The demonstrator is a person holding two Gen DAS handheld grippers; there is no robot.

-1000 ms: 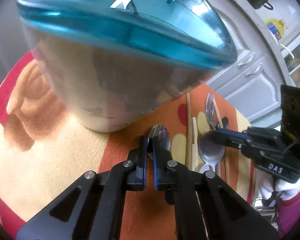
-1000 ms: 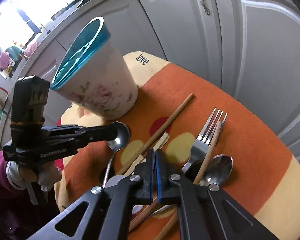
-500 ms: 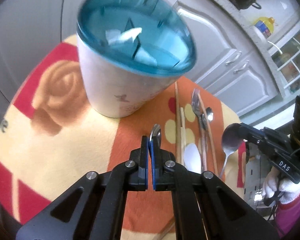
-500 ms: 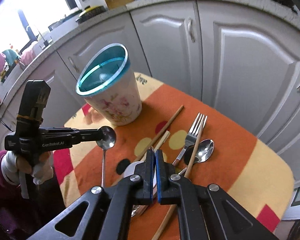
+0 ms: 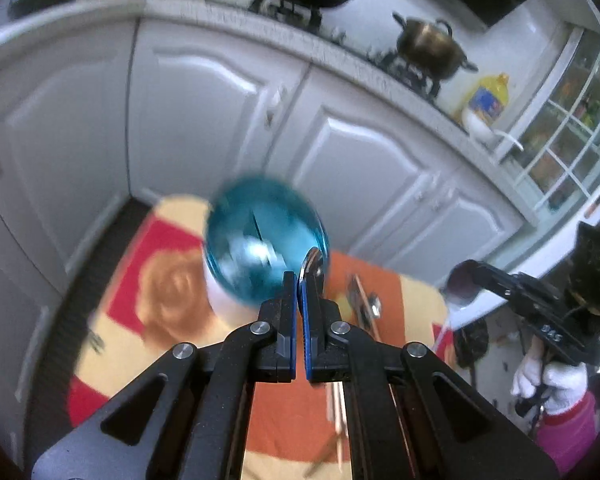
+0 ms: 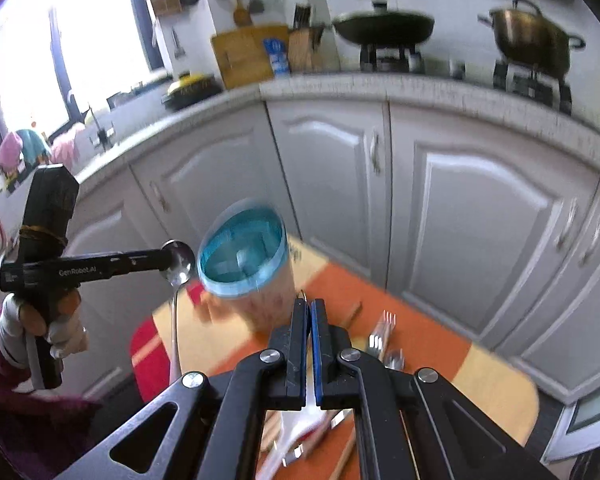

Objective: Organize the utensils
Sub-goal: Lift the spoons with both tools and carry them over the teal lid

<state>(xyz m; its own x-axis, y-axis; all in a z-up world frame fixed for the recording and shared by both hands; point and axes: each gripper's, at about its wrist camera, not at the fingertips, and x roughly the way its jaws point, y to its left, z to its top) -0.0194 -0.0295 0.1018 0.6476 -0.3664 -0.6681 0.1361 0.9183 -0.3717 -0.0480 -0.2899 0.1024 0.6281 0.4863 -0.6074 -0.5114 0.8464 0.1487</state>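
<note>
Each gripper pinches a metal spoon, raised above the blue-rimmed utensil cup [image 6: 242, 264] on the orange table, seemingly for dropping in: left gripper [image 5: 299, 280] with its spoon [image 6: 178, 262], right gripper [image 6: 309, 306] with its spoon [image 5: 462, 290]

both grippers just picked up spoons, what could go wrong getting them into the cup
1. Each gripper pinches its spoon at the bowl: the left gripper holds a spoon whose long handle hangs free, so it may swing or slip.
2. The holder cup has a narrow mouth with dividers; a dangling handle could catch the rim and tip it.
3. The right gripper and its spoon may collide with the left if both go in together.
</note>
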